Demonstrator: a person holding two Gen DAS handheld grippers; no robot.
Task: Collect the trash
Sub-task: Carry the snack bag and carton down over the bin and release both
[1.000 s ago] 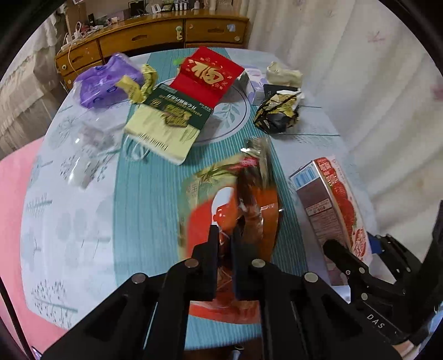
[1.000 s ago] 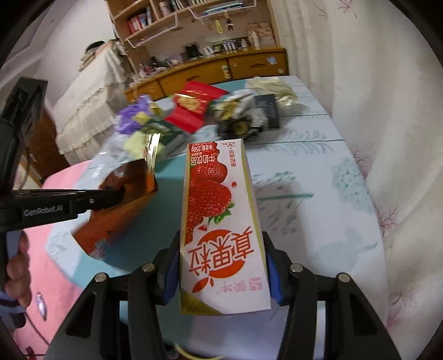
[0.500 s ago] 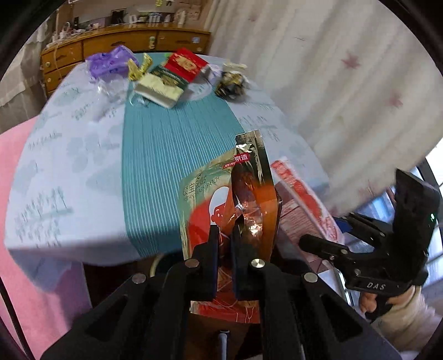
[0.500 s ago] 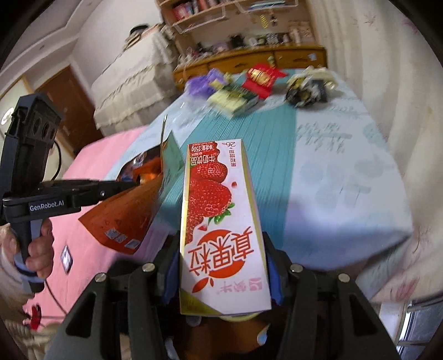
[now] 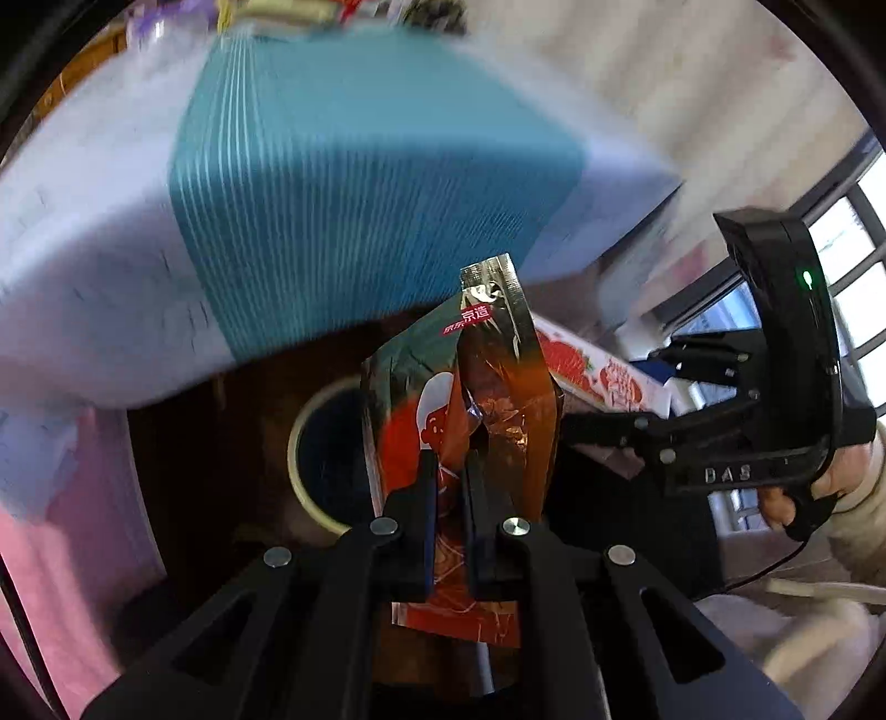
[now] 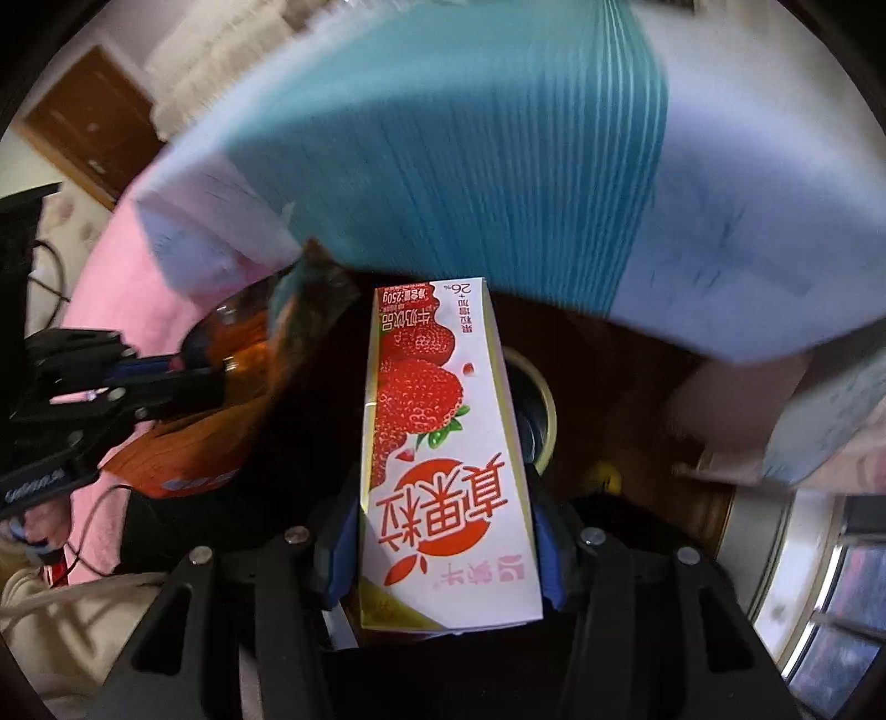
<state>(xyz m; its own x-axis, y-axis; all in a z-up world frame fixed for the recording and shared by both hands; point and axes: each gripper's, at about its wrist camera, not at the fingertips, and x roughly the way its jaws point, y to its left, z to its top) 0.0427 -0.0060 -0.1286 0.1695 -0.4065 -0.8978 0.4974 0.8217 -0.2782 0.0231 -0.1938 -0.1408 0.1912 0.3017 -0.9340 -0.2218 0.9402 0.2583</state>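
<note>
My left gripper [image 5: 449,471] is shut on an orange-red foil snack bag [image 5: 487,410] and holds it above a round cream-rimmed trash bin [image 5: 302,443] under the table edge. My right gripper [image 6: 443,526] is shut on a strawberry milk carton [image 6: 437,443], held over the same bin [image 6: 545,410]. The carton also shows in the left wrist view [image 5: 598,376], right of the bag. The bag also shows in the right wrist view [image 6: 221,410], left of the carton.
The table with its teal and white cloth [image 5: 360,183] hangs over the bin. Other trash lies blurred at its far end [image 5: 310,11]. A pink floor or mat [image 5: 61,526] lies left. A window [image 5: 853,266] is on the right.
Both grippers have dropped from above the table to below its front edge with the bag and carton still held. The bin has come into view beneath them.
</note>
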